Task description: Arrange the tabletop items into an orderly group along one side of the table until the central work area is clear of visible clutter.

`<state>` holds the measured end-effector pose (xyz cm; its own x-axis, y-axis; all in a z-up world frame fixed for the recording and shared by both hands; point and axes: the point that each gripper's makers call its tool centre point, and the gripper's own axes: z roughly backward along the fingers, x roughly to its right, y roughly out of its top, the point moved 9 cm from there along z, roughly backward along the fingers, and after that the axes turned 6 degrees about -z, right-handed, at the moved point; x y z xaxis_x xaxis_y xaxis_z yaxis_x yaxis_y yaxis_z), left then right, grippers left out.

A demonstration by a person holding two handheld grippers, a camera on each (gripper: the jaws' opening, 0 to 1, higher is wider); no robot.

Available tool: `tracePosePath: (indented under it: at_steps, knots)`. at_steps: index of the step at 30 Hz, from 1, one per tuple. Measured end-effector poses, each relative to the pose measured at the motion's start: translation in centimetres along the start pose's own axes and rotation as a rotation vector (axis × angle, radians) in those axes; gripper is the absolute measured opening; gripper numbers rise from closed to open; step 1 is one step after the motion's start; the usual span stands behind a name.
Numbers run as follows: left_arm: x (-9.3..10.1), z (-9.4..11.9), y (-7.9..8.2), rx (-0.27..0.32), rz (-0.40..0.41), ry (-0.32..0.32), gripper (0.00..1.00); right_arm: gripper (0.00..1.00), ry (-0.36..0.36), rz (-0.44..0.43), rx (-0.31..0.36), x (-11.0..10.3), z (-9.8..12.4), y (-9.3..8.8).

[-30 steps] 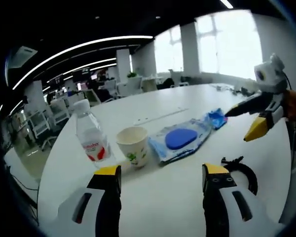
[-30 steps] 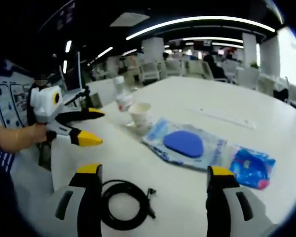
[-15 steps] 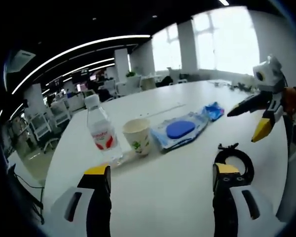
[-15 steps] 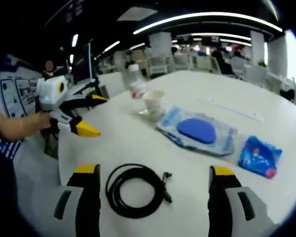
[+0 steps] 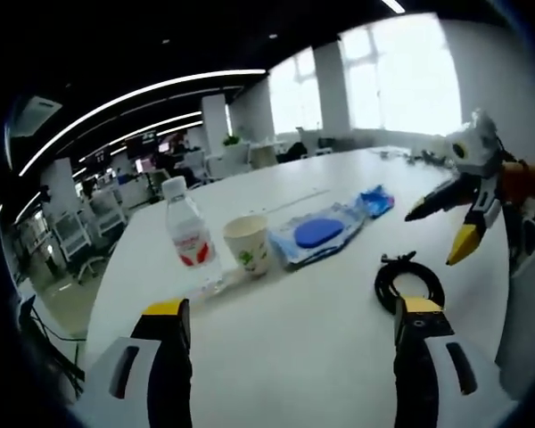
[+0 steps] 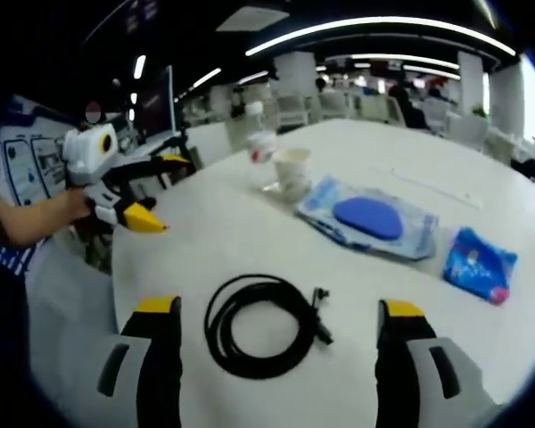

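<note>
Right gripper view, whole coiled cable point(image 6: 266, 325) between spread right claw point(image 6: 276, 314) jaws, left claw point(image 5: 290, 316) likewise released

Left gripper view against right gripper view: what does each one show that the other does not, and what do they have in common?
The left gripper view adds the bright windows and the right hand-held gripper, open, above the table's edge. The right gripper view adds the left hand-held gripper, open, with the person's hand holding it. Both share the white table with the bottle, the paper cup, the wipes pack, the small blue packet and the coiled black cable.
</note>
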<state>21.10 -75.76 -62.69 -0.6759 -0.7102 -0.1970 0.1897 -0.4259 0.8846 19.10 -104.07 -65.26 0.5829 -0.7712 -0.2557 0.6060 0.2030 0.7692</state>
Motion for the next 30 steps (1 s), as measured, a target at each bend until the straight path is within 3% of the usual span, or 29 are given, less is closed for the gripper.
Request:
tracePosePath:
  at_steps: [14,19,30]
  knots:
    - [0.8,1.8,0.0,0.011,-0.005,0.001,0.99,0.80,-0.017,0.006,-0.026,-0.3,-0.3,-1.3]
    - [1.0,2.1,-0.1,0.003,0.000,-0.003,0.98,0.73,-0.044,-0.016,-0.023,0.0,-0.4,-1.7]
    - [1.5,2.8,-0.5,-0.010,0.010,0.006,0.98,0.58,-0.076,0.037,-0.045,0.9,-1.8,-1.9]
